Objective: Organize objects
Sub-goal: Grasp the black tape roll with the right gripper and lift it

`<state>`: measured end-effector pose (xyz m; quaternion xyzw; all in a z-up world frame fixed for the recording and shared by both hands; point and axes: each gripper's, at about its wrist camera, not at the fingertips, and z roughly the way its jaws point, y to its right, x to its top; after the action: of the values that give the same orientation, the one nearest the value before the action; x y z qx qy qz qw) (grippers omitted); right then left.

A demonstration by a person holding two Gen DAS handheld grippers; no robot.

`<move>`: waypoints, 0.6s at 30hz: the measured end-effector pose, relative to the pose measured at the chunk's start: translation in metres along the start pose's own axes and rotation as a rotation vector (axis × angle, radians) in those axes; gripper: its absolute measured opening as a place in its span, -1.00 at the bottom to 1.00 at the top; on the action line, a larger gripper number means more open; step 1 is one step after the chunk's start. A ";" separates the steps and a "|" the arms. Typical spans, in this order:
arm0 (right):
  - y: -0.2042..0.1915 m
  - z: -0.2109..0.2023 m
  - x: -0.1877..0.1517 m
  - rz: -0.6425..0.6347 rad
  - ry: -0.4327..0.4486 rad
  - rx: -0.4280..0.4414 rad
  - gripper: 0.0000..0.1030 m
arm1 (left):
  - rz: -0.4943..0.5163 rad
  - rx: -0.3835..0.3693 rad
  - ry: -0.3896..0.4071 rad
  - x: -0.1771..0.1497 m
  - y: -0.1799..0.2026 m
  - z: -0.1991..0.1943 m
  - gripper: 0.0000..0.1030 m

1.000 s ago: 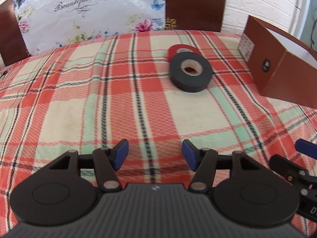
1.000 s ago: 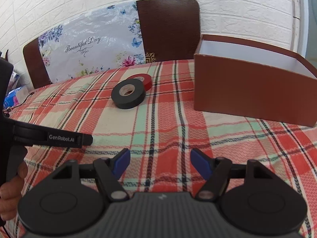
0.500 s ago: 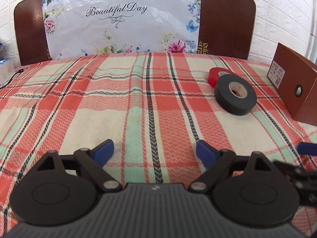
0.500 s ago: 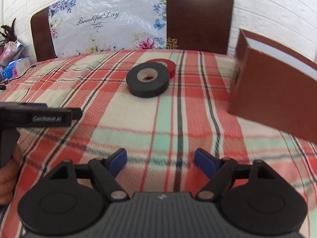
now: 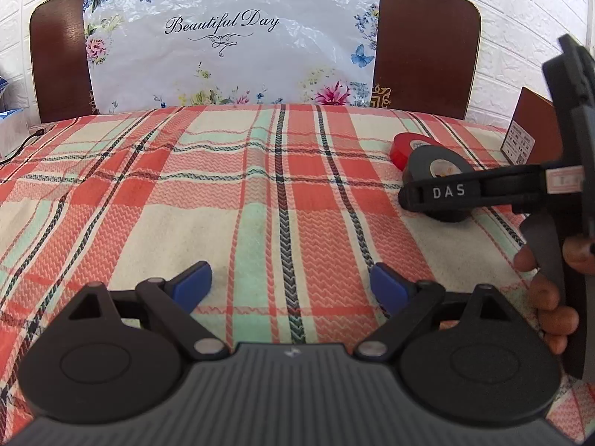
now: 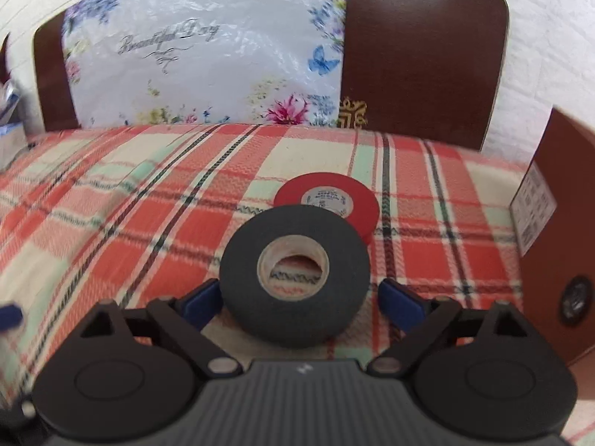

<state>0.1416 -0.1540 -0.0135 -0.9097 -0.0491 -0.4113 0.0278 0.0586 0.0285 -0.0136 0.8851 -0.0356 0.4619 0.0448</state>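
A black tape roll (image 6: pixel 241 271) lies flat on the plaid tablecloth (image 6: pixel 111 223), with a red tape roll (image 6: pixel 357 204) touching its far side. My right gripper (image 6: pixel 299 297) straddles the black roll. Its jaws are opening, and the right pad stands clear of the roll. In the left wrist view both rolls sit at the right, the black roll (image 5: pixel 420 160) partly behind the black frame of the right-hand tool (image 5: pixel 446 191). My left gripper (image 5: pixel 290 278) hovers open over bare cloth with nothing between its fingers.
An open brown cardboard box (image 6: pixel 550 223) stands just right of the rolls. A person's fingers (image 5: pixel 550 297) hold the right tool. Behind the table are a dark brown chair back (image 5: pixel 424 48) and a floral plastic bag (image 5: pixel 230 44).
My right gripper has moved forward up to the black roll, which now lies between its wider jaws. The left jaws have widened, and the right tool has come into the left view.
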 end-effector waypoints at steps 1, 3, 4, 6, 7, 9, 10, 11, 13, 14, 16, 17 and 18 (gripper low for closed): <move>-0.002 -0.003 -0.003 -0.013 0.004 -0.007 0.57 | -0.001 0.000 0.000 0.000 0.000 0.000 0.82; -0.003 -0.012 -0.011 -0.034 0.009 -0.008 0.57 | 0.001 0.002 -0.001 0.000 0.001 0.000 0.82; -0.004 -0.018 -0.016 -0.038 0.009 -0.003 0.56 | 0.003 0.004 -0.001 -0.001 0.001 0.000 0.82; -0.004 -0.034 -0.028 -0.053 0.002 0.018 0.57 | 0.005 0.005 -0.001 0.000 0.001 0.000 0.82; -0.003 -0.044 -0.036 -0.065 -0.002 0.031 0.57 | 0.008 0.006 -0.002 -0.001 0.001 0.000 0.83; 0.000 -0.068 -0.055 -0.097 -0.015 0.058 0.57 | 0.011 0.008 -0.002 -0.001 0.001 0.000 0.83; 0.004 -0.081 -0.064 -0.114 -0.021 0.070 0.57 | 0.013 0.009 -0.003 -0.001 0.001 0.000 0.84; 0.007 -0.093 -0.074 -0.123 -0.025 0.076 0.57 | 0.013 0.009 -0.003 -0.001 0.001 0.000 0.84; 0.011 -0.119 -0.095 -0.114 -0.025 0.080 0.57 | 0.016 0.010 -0.004 -0.001 0.002 0.000 0.84; 0.014 -0.131 -0.105 -0.106 -0.017 0.079 0.57 | 0.018 0.012 -0.005 -0.001 0.002 0.001 0.85; 0.015 -0.151 -0.122 -0.093 0.007 0.061 0.65 | 0.028 0.012 -0.011 0.000 0.003 0.002 0.88; 0.015 -0.158 -0.127 -0.093 0.021 0.053 0.74 | 0.034 0.012 -0.018 0.000 0.004 0.002 0.90; 0.014 -0.162 -0.131 -0.102 0.024 0.050 0.76 | 0.042 0.018 -0.028 0.001 0.006 0.002 0.90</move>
<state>-0.0632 -0.1915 -0.0050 -0.9000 -0.1053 -0.4218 0.0299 0.0607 0.0225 -0.0135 0.8908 -0.0508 0.4507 0.0265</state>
